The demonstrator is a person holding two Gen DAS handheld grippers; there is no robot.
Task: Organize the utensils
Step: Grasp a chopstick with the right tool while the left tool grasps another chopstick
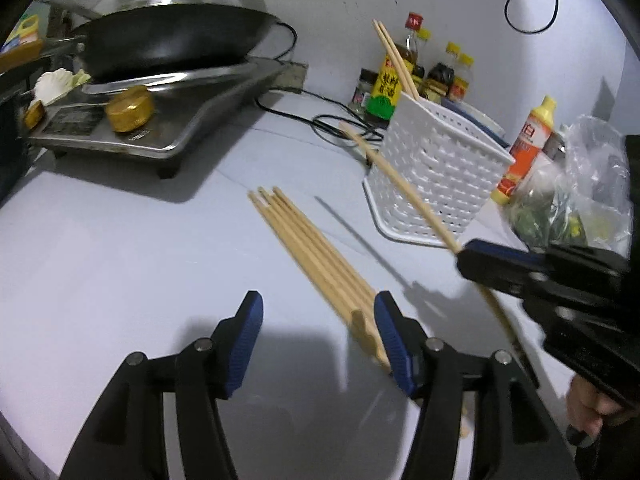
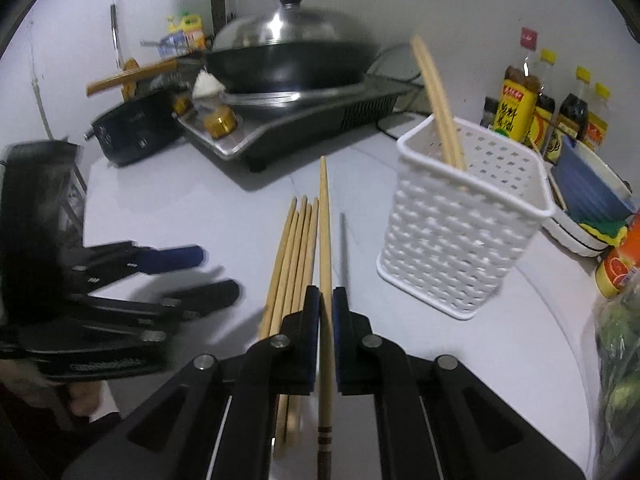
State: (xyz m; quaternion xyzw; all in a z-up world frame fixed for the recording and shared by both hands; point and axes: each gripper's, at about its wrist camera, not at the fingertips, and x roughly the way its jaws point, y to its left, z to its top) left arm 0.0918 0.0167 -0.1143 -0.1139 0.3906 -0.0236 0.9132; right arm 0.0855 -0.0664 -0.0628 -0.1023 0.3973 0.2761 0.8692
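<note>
Several wooden chopsticks lie side by side on the pale counter; they also show in the right wrist view. A white perforated utensil basket stands behind them, holding two upright chopsticks; the right wrist view shows the basket too. My right gripper is shut on one chopstick, lifted above the counter; it also shows in the left wrist view. My left gripper is open and empty, its right finger beside the near ends of the lying chopsticks.
An induction cooker with a lidded black wok stands at the back left. Sauce bottles line the wall behind the basket. An orange bottle and a plastic bag of greens sit to the right. Black cables lie near the basket.
</note>
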